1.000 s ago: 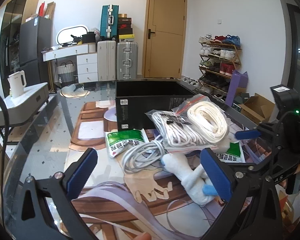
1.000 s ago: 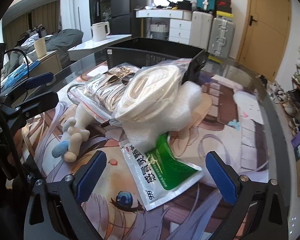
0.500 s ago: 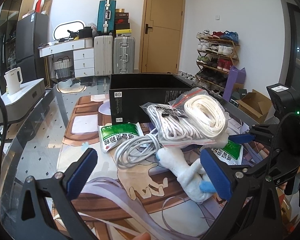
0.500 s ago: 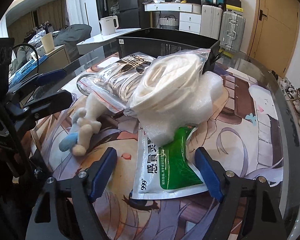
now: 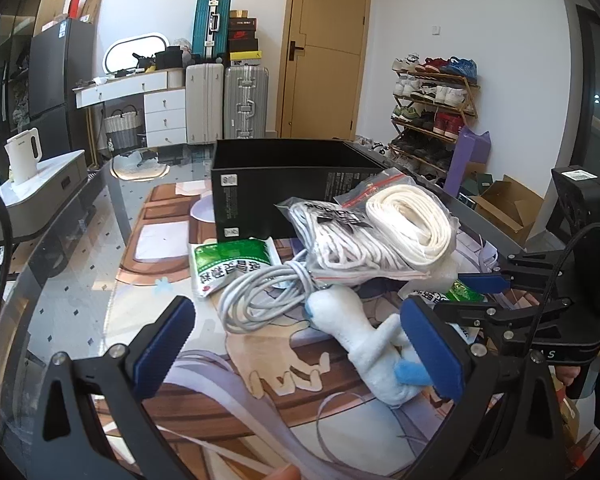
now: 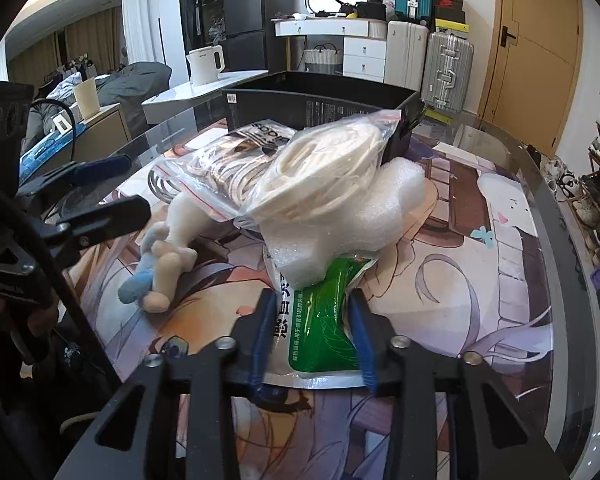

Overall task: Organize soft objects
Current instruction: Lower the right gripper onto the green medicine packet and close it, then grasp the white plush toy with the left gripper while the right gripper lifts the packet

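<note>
While right tool (image 6: pixel 311 332) pinches sachet (image 6: pixel 320 328), mat's (image 6: pixel 480 280) right seemingly open.

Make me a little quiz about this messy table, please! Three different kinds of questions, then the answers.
1. True or false: the right tool is squeezing the green-and-white packet.
2. What lies on top of that packet's far end? A) white foam wrap B) a kettle C) a shoe
3. Fill in: the left tool is ____, with nothing pinched between its blue pads.

Key
1. True. Its jaws have just been closing, and the packet is now crumpled between them.
2. A. The foam wrap rests on it, with the bagged white rope piled above.
3. Open. The white plush toy lies near its right pad, not gripped.
</note>
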Demonstrator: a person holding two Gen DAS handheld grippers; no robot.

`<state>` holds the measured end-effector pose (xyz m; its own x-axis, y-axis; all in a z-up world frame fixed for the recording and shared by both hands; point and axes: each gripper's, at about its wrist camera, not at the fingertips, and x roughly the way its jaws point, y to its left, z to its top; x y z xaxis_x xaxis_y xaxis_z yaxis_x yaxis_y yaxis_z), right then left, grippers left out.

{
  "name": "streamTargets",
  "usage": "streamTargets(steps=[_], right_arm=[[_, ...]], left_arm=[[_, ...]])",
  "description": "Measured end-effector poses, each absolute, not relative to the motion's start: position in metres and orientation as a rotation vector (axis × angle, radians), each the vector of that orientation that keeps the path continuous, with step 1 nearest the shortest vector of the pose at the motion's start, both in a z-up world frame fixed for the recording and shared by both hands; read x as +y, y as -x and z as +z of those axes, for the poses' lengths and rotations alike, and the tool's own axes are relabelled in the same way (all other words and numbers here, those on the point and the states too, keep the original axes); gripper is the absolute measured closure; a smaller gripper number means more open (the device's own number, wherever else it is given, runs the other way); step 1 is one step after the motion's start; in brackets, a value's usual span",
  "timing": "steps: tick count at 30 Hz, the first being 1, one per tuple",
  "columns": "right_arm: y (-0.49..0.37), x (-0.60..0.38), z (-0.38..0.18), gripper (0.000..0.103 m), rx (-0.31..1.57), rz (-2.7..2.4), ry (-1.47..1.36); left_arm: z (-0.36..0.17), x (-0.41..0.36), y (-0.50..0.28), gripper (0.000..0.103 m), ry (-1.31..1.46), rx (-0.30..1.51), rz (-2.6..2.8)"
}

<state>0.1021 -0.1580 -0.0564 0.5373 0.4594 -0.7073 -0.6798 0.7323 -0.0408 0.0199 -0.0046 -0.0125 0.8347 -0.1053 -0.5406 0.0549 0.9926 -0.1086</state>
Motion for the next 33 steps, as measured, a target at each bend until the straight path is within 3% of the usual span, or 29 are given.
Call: streamTargets(steps=[17,20,22,29,30,33], right_arm=[[-0.096,-0.162,-0.055,0.072,0.717,0.697,0.287],[-0.095,-0.161,-0.056,0.072,0.715,0.697,0.278],[-0.093,-0.161,-0.055,0.072,0.710,0.701,0.272],[-0.083,-0.160,-0.044,0.073,0.653,0.726,0.254],[-0.082,-0.160,-0.042,0.073,0.644,0.726,0.250],[-0.077,-0.162,-0.034,0.073,0.617,0.736,0.231]], left_arm=[[-0.029,-0.029,-0.033,0.001,0.047,0.666,-0.130],[-0.031,-0.028,-0.032,0.016,0.052,0.670,-0.166],[-0.032,-0.028,-0.030,0.034,0.065,0.669,-0.208],[-0.025,-0.034,-0.020,0.061,0.023,0.625,-0.231],[-0.023,-0.033,-0.019,0.071,0.026,0.619,-0.238],[-0.017,-0.029,-0.018,0.072,0.024,0.609,-0.238]])
